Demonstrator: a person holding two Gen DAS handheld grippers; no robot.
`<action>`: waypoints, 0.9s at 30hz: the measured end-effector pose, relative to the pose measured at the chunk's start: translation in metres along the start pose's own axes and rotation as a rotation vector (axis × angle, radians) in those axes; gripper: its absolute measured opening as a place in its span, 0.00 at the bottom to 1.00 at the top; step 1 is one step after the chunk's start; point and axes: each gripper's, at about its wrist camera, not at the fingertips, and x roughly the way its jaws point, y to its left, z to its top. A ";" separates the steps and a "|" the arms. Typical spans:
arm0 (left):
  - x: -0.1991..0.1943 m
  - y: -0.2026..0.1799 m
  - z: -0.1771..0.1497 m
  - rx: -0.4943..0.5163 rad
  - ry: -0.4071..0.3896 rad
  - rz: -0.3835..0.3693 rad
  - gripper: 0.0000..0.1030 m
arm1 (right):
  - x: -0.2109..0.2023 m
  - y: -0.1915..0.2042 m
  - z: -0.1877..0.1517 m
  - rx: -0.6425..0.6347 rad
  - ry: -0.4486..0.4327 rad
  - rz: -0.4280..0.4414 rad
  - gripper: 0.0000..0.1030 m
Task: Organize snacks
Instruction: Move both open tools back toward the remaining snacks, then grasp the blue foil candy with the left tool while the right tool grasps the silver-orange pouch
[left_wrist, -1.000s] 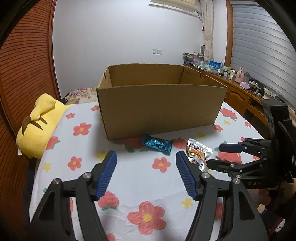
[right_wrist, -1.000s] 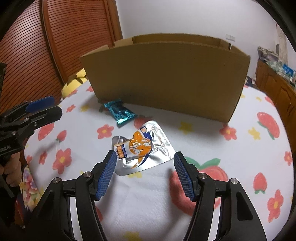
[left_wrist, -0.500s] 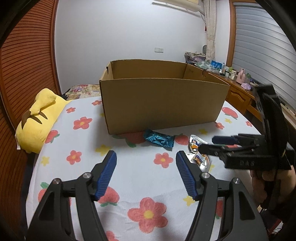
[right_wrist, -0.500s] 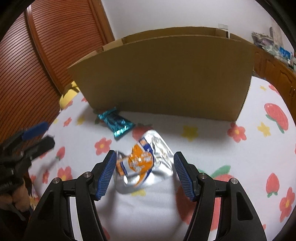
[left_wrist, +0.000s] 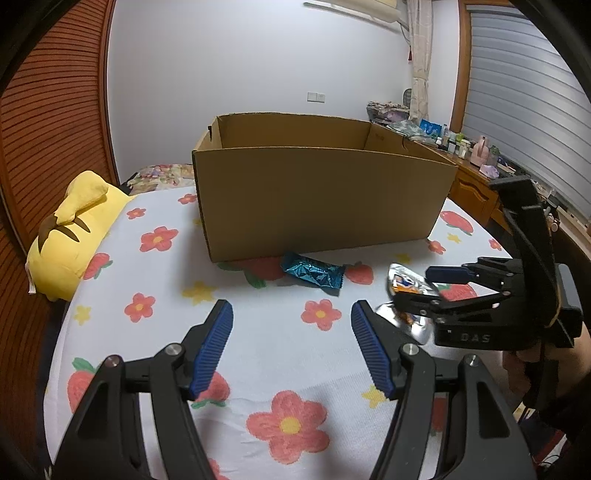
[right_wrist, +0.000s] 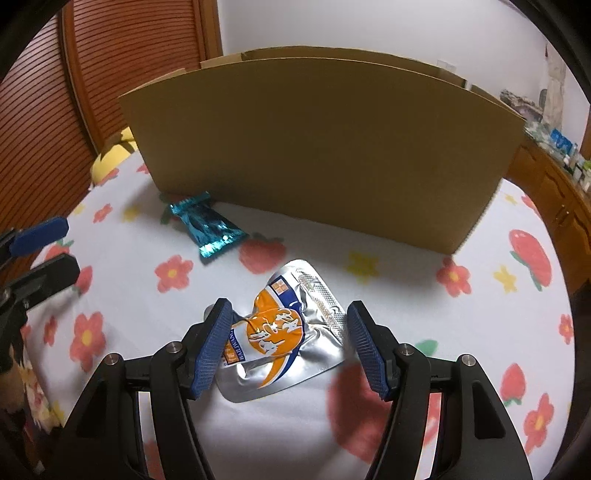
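Observation:
A silver and orange snack pouch (right_wrist: 284, 339) lies on the floral cloth, between the open fingers of my right gripper (right_wrist: 290, 345). The pouch (left_wrist: 404, 286) also shows in the left wrist view, partly hidden by the right gripper (left_wrist: 417, 290). A teal snack bar (left_wrist: 314, 273) lies in front of the open cardboard box (left_wrist: 317, 199); it also shows in the right wrist view (right_wrist: 207, 225), as does the box (right_wrist: 325, 147). My left gripper (left_wrist: 291, 347) is open and empty above the cloth, short of the teal bar.
A yellow plush pillow (left_wrist: 70, 229) lies at the left edge of the cloth-covered surface (left_wrist: 258, 347). A wooden dresser (left_wrist: 472, 184) with small items stands at the right. A slatted wooden wall (left_wrist: 44, 110) is at the left.
My right gripper has dropped down around the silver pouch, which now sits between its fingers. My left gripper has shifted only slightly.

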 end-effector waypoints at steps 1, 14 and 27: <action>0.001 0.000 0.000 -0.001 0.001 -0.002 0.65 | -0.001 -0.002 -0.001 0.003 0.004 0.001 0.65; 0.051 -0.010 0.023 -0.025 0.066 -0.035 0.65 | -0.016 -0.015 -0.010 0.036 -0.016 0.032 0.65; 0.120 -0.011 0.040 -0.091 0.207 -0.003 0.63 | -0.026 -0.025 -0.025 0.076 -0.027 0.090 0.65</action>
